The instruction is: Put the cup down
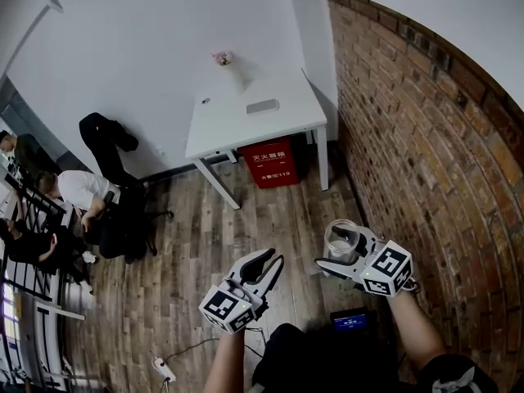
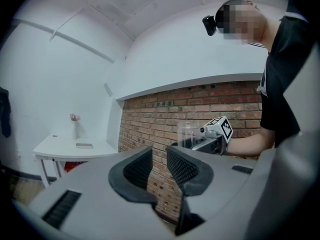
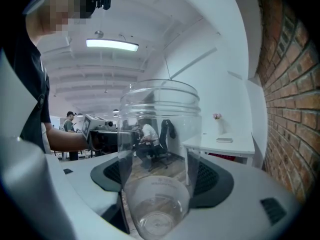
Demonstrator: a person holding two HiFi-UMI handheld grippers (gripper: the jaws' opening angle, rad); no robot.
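Head view: the right claw (image 1: 340, 256) is holding one clear plastic cup (image 1: 341, 240) in the air above the wooden plank floor (image 1: 188, 260), well apart from the white desk (image 1: 246, 125). One red box (image 1: 270, 162) under the desk is showing "119".

Left gripper view: the left claw (image 2: 159, 169), with two ribbed black pads (image 2: 135, 169), is standing slightly apart and is gripping nothing.

Right gripper view: both pads are pressing on the cup's smooth sides.

A white bench (image 1: 246, 119) stands at twelve o'clock against the white wall (image 1: 147, 47), red box (image 1: 271, 162) beneath, brick wall (image 1: 426, 154) at three o'clock, wood-plank floor (image 1: 205, 244), seated people (image 1: 82, 193) at nine o'clock
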